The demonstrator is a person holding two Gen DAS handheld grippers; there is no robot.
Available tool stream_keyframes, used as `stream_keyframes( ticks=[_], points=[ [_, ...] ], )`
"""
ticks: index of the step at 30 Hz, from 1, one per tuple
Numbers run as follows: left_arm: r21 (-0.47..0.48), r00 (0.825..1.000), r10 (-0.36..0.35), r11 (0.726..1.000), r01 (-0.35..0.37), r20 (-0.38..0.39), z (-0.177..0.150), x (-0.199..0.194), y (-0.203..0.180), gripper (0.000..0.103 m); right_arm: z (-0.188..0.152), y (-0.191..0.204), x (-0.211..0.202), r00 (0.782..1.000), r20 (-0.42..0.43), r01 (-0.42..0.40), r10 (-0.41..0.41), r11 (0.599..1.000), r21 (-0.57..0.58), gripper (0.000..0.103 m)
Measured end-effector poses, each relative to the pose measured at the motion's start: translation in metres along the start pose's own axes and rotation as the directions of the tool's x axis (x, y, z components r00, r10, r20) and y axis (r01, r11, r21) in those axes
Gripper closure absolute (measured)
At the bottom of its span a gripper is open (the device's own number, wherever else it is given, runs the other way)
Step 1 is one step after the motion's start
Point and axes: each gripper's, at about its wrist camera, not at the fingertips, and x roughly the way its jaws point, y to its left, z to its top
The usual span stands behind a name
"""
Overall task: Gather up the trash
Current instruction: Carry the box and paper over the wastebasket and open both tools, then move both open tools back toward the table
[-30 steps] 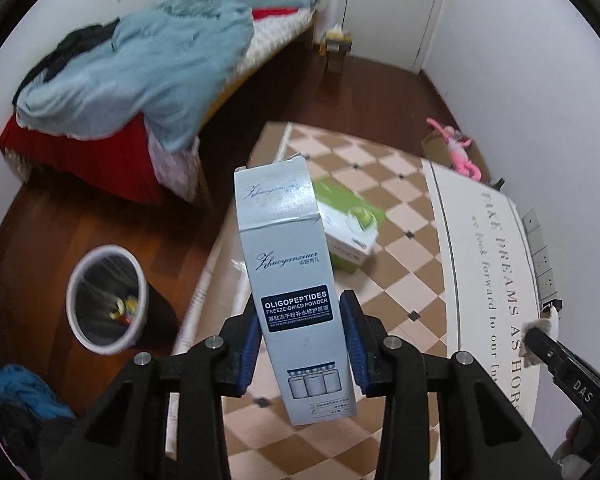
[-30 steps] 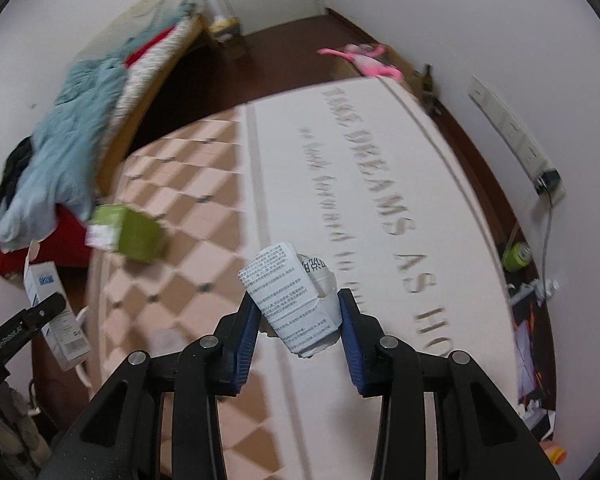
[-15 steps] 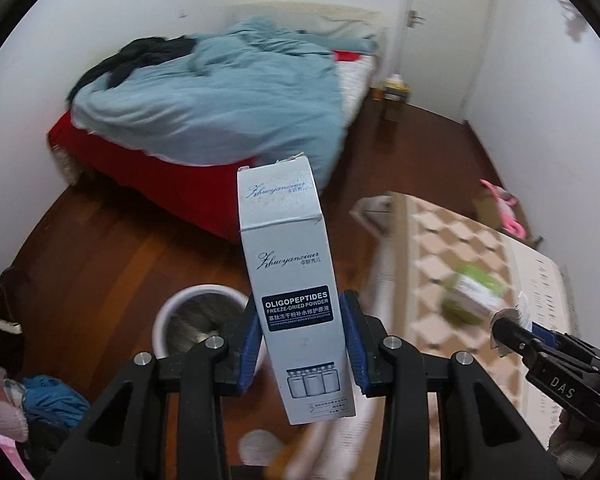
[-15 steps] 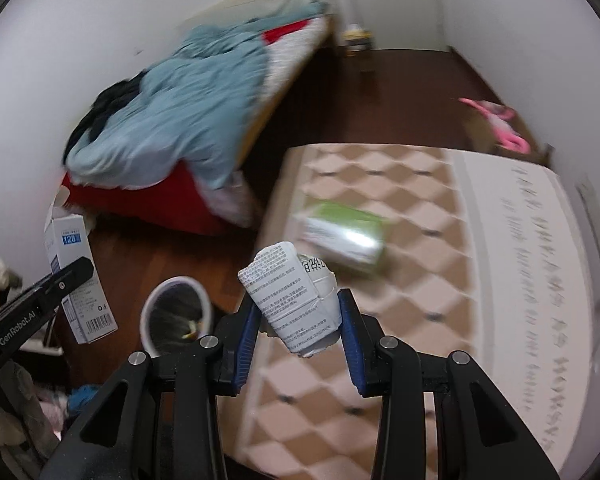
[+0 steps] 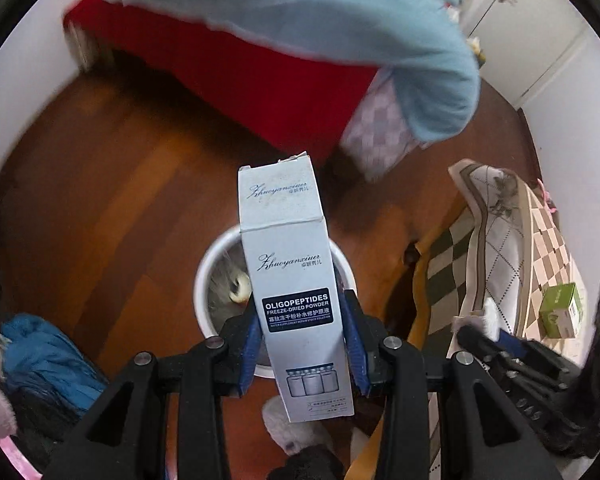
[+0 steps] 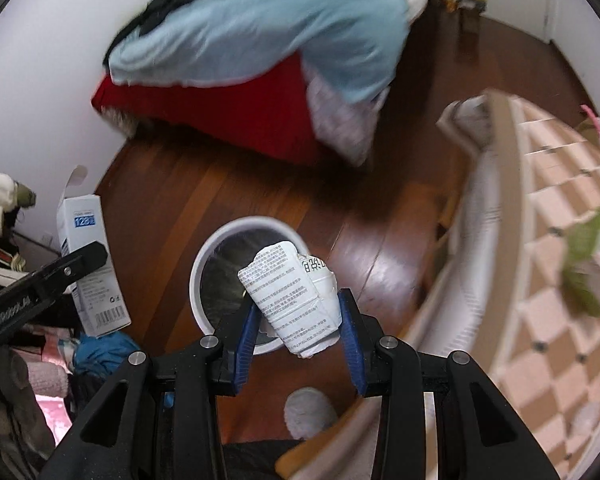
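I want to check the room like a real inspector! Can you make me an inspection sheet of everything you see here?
Surface: dark wooden floor; checked cloth on table at right.
Job's things: white bin on floor, lined, some trash inside; tall white box; crumpled printed paper.
Clutter: green box on the table; heap of clothes at left.
Grippers: left gripper shut on the box, right gripper shut on the paper, both above the bin.
Cables: nothing seen.
Surroundings: bed with red sheet and blue blanket; white walls; door.
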Motion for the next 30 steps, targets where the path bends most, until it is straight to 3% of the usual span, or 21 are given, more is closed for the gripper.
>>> stream_keyframes(
  ticks=[3, 4, 5, 6, 7, 11, 13, 15, 17, 19, 27, 30],
  points=[
    [-0.05, 0.998, 0.005, 0.999, -0.009, -0.067, 0.014, 0.031, 0.017, 0.067, 0.009, 0.01, 0.047, 0.998, -0.07, -0.008, 0.008, 1.0, -0.001, 0.063],
    [-0.058, 0.997, 0.023, 0.998, -0.027, -0.075, 0.016, 0.037, 0.022, 0.06, 0.011, 0.012, 0.06, 0.996, -0.088, -0.012, 0.012, 1.0, -0.004, 0.063],
    [-0.07, 0.996, 0.028, 0.997, -0.033, -0.08, 0.017, 0.041, 0.028, 0.049, 0.011, 0.013, 0.068, 0.995, -0.099, -0.013, 0.012, 1.0, -0.005, 0.063],
    [-0.093, 0.996, 0.032, 0.995, -0.039, -0.079, 0.018, 0.044, 0.034, 0.017, 0.013, 0.017, 0.079, 0.993, -0.115, -0.012, 0.011, 1.0, -0.009, 0.063],
    [-0.112, 0.997, 0.035, 0.993, -0.043, -0.074, 0.016, 0.045, 0.042, 0.002, 0.015, 0.02, 0.091, 0.991, -0.136, -0.018, 0.016, 1.0, -0.013, 0.063],
    [-0.15, 0.994, 0.086, 0.984, -0.096, -0.073, 0.006, 0.053, 0.062, 0.002, 0.026, 0.025, 0.122, 0.984, -0.175, -0.031, 0.027, 0.999, -0.023, 0.061],
    [-0.141, 0.987, 0.145, 0.978, -0.153, -0.069, -0.002, 0.053, 0.068, 0.002, 0.03, 0.028, 0.135, 0.982, -0.18, -0.054, 0.047, 0.998, -0.034, 0.059],
    [-0.126, 0.977, 0.211, 0.969, -0.215, -0.041, -0.012, 0.051, 0.068, 0.002, 0.035, 0.031, 0.141, 0.98, -0.183, -0.082, 0.075, 0.996, -0.033, 0.046],
    [-0.105, 0.966, 0.259, 0.96, -0.26, -0.024, -0.021, 0.047, 0.067, 0.002, 0.039, 0.034, 0.145, 0.979, -0.179, -0.103, 0.095, 0.994, -0.032, 0.011],
    [-0.098, 0.959, 0.282, 0.954, -0.282, -0.017, -0.028, 0.045, 0.067, 0.002, 0.04, 0.034, 0.147, 0.981, -0.168, -0.103, 0.096, 0.994, -0.033, 0.004],
    [-0.054, 0.94, 0.338, 0.94, -0.336, 0.037, -0.05, 0.013, 0.052, 0.002, 0.02, 0.026, 0.134, 0.984, -0.162, 0.06, -0.077, 0.992, -0.111, 0.003],
    [-0.041, 0.938, 0.341, 0.94, -0.34, 0.056, -0.056, 0.0, 0.044, 0.002, 0.014, 0.022, 0.123, 0.983, -0.16, 0.076, -0.093, 0.991, -0.111, 0.003]
  ],
)
